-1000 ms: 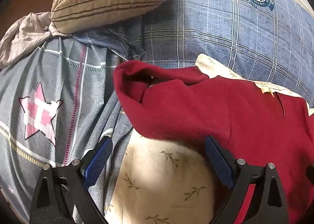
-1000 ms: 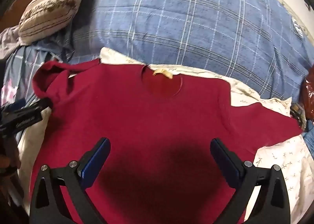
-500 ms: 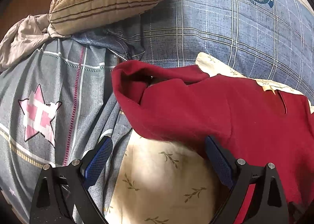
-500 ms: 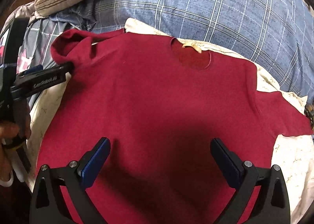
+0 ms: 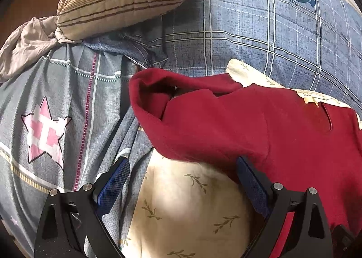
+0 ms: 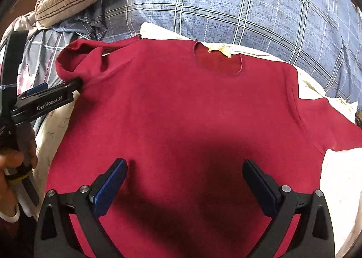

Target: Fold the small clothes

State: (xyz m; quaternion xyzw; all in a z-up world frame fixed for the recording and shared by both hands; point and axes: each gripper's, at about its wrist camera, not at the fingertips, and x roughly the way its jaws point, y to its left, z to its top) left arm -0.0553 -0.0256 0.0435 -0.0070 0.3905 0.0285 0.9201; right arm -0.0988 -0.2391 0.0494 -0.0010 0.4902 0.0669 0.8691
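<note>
1. Plainly, the red T-shirt lies spread front-up on the cream leaf-print cloth over the bed, its neckline toward the blue plaid duvet at the bed's far side.
2. The left sleeve is rumpled and partly doubled over itself near the cloth's left edge; the right sleeve lies flat toward the cloth's right edge.
3. The left gripper is wide open and holds nothing. One finger rests on the shirt's side edge just below that sleeve; the other is over the grey star-print sheet.
4. The right gripper hangs over the lower middle of the shirt, jaws spread wide, empty.
5. I judge the folding barely begun: the step in hand is taking up the left side.
6. Next, the left gripper should close on the sleeve or side edge and carry it toward the shirt's middle; the right may need to pin the body.
</note>
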